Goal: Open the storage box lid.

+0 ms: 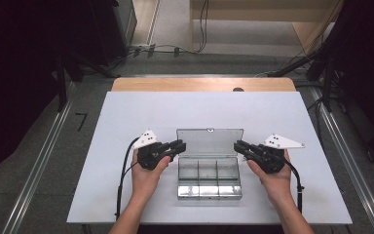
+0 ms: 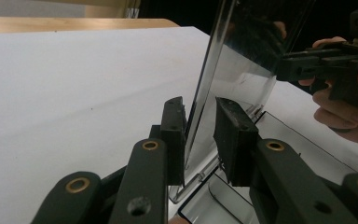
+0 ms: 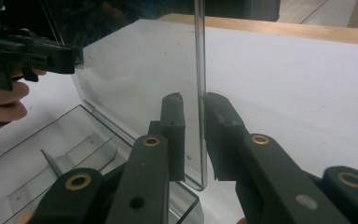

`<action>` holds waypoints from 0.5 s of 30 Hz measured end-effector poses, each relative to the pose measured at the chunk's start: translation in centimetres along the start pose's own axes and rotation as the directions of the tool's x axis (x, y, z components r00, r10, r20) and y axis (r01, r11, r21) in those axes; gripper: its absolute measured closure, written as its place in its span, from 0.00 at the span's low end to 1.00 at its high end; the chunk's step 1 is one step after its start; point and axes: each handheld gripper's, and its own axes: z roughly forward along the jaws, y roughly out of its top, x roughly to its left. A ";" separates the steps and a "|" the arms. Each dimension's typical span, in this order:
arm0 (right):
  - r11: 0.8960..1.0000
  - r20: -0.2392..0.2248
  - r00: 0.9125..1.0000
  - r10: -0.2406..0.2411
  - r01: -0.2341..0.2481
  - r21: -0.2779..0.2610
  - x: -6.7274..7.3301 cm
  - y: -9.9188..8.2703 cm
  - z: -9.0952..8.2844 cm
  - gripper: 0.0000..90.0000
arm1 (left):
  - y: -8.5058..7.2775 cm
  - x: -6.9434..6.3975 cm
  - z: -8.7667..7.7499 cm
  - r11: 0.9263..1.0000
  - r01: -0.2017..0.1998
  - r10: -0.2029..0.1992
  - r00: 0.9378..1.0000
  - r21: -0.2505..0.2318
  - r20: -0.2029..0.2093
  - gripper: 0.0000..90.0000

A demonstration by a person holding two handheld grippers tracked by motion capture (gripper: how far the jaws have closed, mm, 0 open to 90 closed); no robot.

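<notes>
- Two hand-held grippers are in use, one at each side edge of the upright lid [image 1: 210, 141] of a clear compartment box [image 1: 209, 183] that sits at the middle of the white worktop [image 1: 126, 112].
- Left: my left hand-held gripper [image 1: 179, 146] points in at the lid's left edge. In the left gripper view the lid edge [image 2: 200, 107] stands between the two black jaws; the jaws are narrow, one pad [image 2: 173, 135] lies close along the panel and the other pad [image 2: 233, 135] shows a slight gap. I cannot confirm a firm clamp on this side.
- Centre: the box tray is open toward me, with its dividers visible and no contents that I can make out. The lid stands roughly upright at the far side of the tray, on its hinge.
- Right: my right hand-held gripper [image 1: 238, 146] meets the lid's right edge. In the right gripper view the lid edge [image 3: 199, 93] runs between narrow jaws that sit right against it.
- Status, as I judge it: both grippers are positioned on the lid, and the lid swing is the step in hand. Remaining: bring the lid fully down onto the tray, or lay it fully back, then release.
</notes>
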 end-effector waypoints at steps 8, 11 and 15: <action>1.000 0.015 1.000 0.025 -0.025 0.001 -0.3 0.0 0.5 0.88 | -0.1 0.3 0.4 1.000 0.021 -0.022 1.000 -0.005 -0.019 0.84; 1.000 0.020 0.999 0.031 -0.031 -0.002 -0.3 -0.1 0.7 0.88 | -0.2 0.4 0.5 1.000 0.024 -0.024 0.999 -0.004 -0.028 0.84; 0.999 0.026 0.999 0.038 -0.038 -0.001 -0.4 -0.2 0.9 0.87 | -0.2 0.4 0.6 1.000 0.026 -0.026 0.999 0.001 -0.043 0.84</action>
